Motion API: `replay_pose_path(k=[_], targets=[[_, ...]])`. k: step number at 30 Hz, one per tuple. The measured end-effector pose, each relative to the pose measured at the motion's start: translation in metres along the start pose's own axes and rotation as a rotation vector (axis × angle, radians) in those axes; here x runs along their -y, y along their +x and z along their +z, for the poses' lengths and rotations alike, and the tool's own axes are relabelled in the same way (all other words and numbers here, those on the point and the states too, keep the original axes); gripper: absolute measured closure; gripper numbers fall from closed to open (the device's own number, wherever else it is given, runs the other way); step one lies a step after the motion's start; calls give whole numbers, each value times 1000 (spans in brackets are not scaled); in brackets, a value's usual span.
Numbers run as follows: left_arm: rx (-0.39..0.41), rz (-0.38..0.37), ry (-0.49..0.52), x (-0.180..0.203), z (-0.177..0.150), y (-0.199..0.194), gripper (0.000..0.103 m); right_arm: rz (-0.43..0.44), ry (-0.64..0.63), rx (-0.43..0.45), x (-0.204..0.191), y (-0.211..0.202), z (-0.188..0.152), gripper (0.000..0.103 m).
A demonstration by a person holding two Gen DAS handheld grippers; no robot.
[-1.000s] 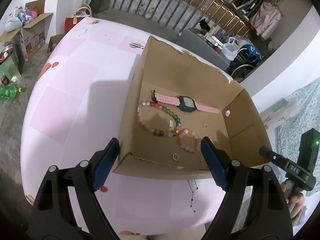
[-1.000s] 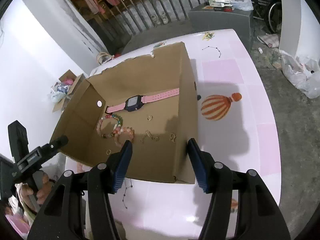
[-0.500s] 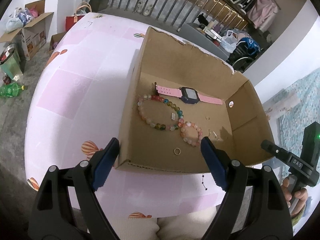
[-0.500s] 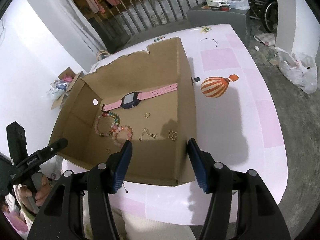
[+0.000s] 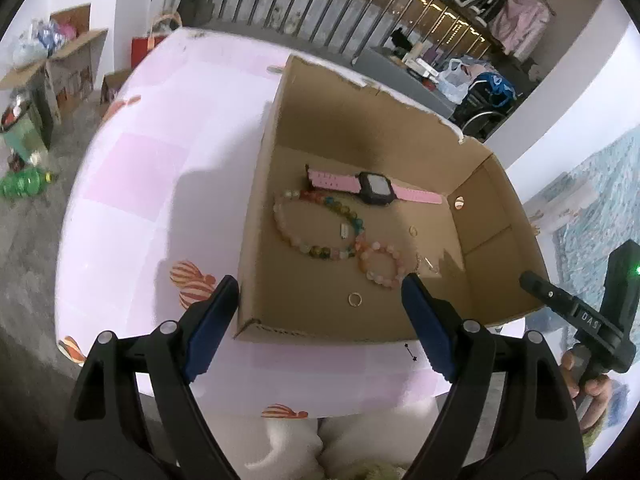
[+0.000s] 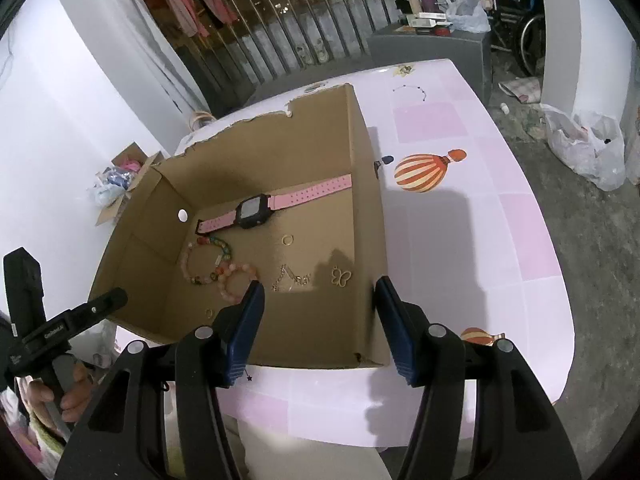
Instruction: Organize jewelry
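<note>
- Left gripper (image 5: pixel 316 316): jaws spread wide, holding nothing, hovering over the near edge of the desk (image 5: pixel 152 184) with the near wall of the box (image 5: pixel 360 128) just beyond them.
- Right gripper (image 6: pixel 318 320): jaws likewise wide apart and empty, straddling the box's near right corner.
- Just past the left jaws, on the box floor, lies a small ring (image 5: pixel 355 299).
- By the tip of the left gripper's right finger sits a pink bead bracelet (image 5: pixel 380 262), touching a larger multicoloured bead bracelet (image 5: pixel 316 228) a little further in.
- Ahead of the right jaws lie a fine chain (image 6: pixel 290 280) and a gold butterfly charm (image 6: pixel 341 277), side by side but apart.
- Further in, a second ring (image 6: pixel 287 239) rests alone.
- Furthest from both jaws, near the back wall, a watch (image 5: pixel 374 189) with a pink strap lies flat across the floor.
- Outside the box, to the right of the right jaws, the desk shows a balloon print (image 6: pixel 424 170).
- Beyond the desk runs a railing (image 6: pixel 320 36).
</note>
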State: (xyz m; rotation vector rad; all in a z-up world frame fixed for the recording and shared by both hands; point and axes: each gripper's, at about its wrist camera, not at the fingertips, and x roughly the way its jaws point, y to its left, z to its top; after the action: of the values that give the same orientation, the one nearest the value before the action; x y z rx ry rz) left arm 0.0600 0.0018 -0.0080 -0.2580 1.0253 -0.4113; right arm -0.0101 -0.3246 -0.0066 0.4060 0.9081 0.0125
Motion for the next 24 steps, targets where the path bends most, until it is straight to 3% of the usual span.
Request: replay_pose_path(k=[3,6,11,18,24], targets=[[48,49,55,7,-3,-11,23,-9,-2,45,0,-13,-4,45],[119,131,102,11,-11,-30,18,-78,-27,106,-3,-31,-16,34],[192,270,149,12,-26,-53,12,-140,-71,132,-18,-46,-39,22],[193,316,125,11,-37,-61,9,-215,-135,122,-40,-44,-54,9],[211,359,116,11,-41,-66,9,-308,-186,162,-57,-49,-59,7]])
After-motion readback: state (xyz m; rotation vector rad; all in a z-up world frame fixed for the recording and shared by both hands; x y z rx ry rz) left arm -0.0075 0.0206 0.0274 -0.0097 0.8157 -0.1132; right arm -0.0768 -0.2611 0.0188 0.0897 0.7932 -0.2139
